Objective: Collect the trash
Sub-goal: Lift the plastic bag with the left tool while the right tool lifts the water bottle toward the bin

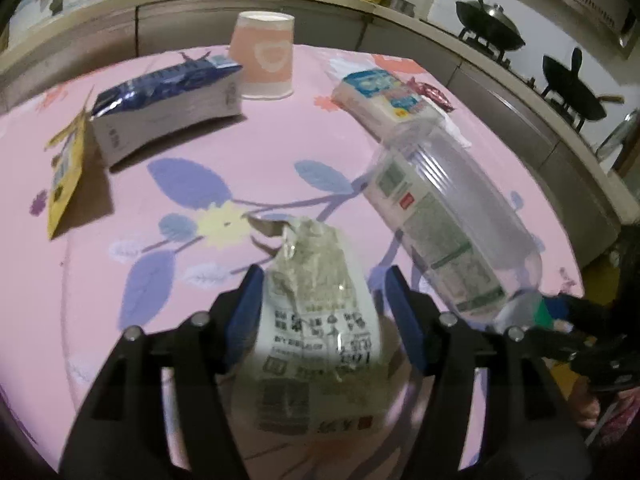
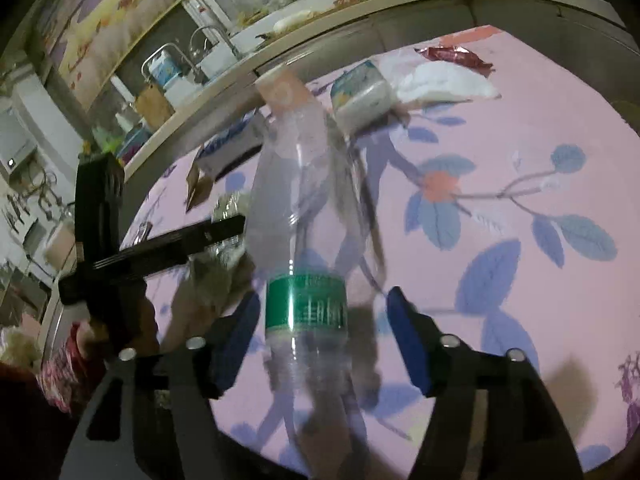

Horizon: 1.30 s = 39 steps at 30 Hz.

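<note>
Trash lies spread over the pink flowered tablecloth (image 1: 280,152), and places here run from the upside-down pink paper cup (image 1: 265,60) at its far edge. Far left of the cup, a yellow packet (image 1: 66,176) leans at the cloth's edge. Just left of the cup lies a blue and white carton (image 1: 168,108). Right of it sits a pack of tissues (image 1: 384,98), with a dark red wrapper (image 1: 430,94) behind. Nearer than the cup, the left gripper (image 1: 320,304) stands about half open around a crumpled printed wrapper (image 1: 320,320); only its left pad appears to touch. Right of that, the right gripper (image 2: 320,336) stands wide around a clear plastic bottle (image 2: 304,240), pads apart from it.
</note>
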Each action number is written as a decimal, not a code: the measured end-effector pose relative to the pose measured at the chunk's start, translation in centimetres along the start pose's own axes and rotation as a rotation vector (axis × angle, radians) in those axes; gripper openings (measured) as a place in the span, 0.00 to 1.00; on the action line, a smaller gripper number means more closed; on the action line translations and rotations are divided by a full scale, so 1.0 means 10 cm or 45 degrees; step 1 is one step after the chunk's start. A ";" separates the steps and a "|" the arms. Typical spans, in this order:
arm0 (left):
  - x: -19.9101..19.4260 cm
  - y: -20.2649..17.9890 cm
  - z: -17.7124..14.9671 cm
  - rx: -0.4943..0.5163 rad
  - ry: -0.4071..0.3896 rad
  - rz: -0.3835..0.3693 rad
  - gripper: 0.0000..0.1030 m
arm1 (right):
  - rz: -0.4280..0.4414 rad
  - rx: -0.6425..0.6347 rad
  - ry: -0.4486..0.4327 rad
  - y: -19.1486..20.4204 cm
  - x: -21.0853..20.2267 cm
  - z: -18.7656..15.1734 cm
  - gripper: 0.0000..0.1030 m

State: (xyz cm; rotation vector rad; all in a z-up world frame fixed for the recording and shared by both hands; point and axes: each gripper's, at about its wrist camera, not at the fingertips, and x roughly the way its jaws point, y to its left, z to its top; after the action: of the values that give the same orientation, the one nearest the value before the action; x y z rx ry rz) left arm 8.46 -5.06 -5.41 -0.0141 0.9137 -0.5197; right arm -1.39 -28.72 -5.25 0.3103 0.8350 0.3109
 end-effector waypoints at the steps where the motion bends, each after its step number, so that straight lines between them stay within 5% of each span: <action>1: 0.02 -0.05 -0.01 0.034 -0.001 0.032 0.40 | 0.002 -0.009 0.003 0.03 0.04 0.03 0.65; 6: 0.02 -0.21 -0.07 0.128 0.010 -0.007 0.39 | -0.084 -0.156 0.010 0.23 0.20 -0.04 0.65; 7: 0.01 -0.26 -0.09 0.146 0.017 -0.026 0.39 | -0.110 -0.197 0.002 0.26 0.20 -0.07 0.59; 8: 0.01 -0.29 -0.11 0.153 0.022 -0.042 0.39 | -0.124 -0.212 0.000 0.26 0.20 -0.09 0.37; 9: 0.01 -0.33 -0.12 0.163 0.028 -0.057 0.39 | -0.128 -0.210 0.010 0.24 0.20 -0.11 0.37; 17: 0.17 -0.67 -0.04 0.208 0.079 -0.159 0.37 | 0.093 0.143 -0.039 -0.27 -0.13 -0.30 0.37; 26: 0.59 -1.53 0.32 0.394 0.087 -0.270 0.26 | 0.031 0.540 -0.280 -0.89 -0.60 -0.38 0.37; 39: 1.07 -2.29 0.87 0.417 0.114 -0.356 0.20 | 0.100 0.918 -0.534 -1.59 -0.87 -0.15 0.37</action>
State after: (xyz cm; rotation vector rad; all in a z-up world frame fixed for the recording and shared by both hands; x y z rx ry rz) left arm 10.69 -31.57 -2.88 0.1818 0.9097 -0.9321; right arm -5.69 -46.33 -6.55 1.0458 0.4925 -0.0008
